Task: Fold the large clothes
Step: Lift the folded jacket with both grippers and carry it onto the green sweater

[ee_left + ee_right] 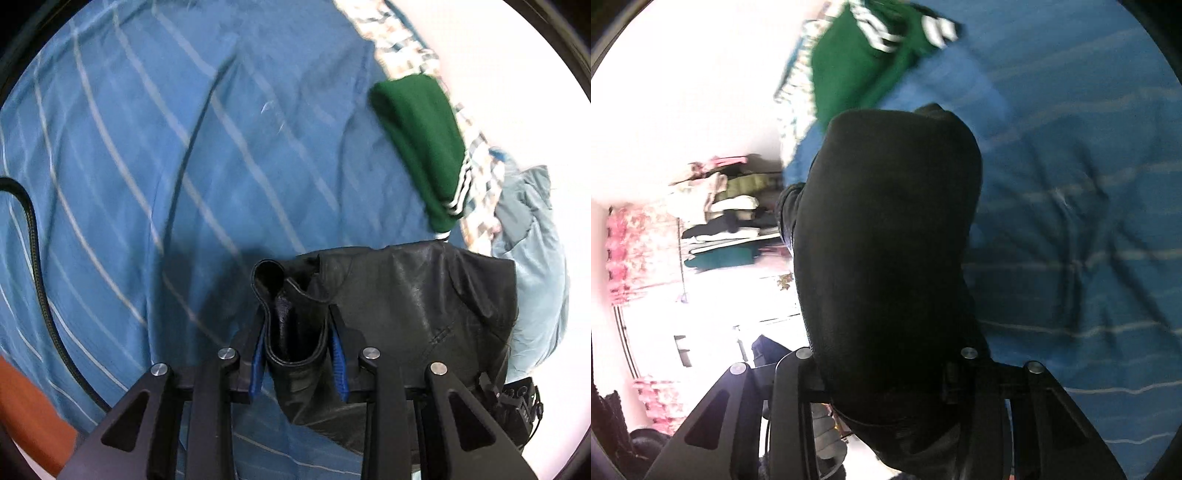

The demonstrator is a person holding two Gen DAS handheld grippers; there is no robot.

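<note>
Black leather jacket (424, 295), white-striped blue bedsheet (147, 147), green white-trimmed garment (421, 140).

Wide stretch of blue bedsheet with pale stripes (147, 147) lies bare, open for passage. Folded green knit garment with white stripes (421, 147) sits near bed edge. Black leather jacket (424, 295) fills space ahead of both grippers. Black braided cable (40, 280) crosses sheet's left side.

No text is showing legibly; the white lettering on the green garment (860, 62), upper middle of the right wrist view, is blurring beyond reading.
</note>
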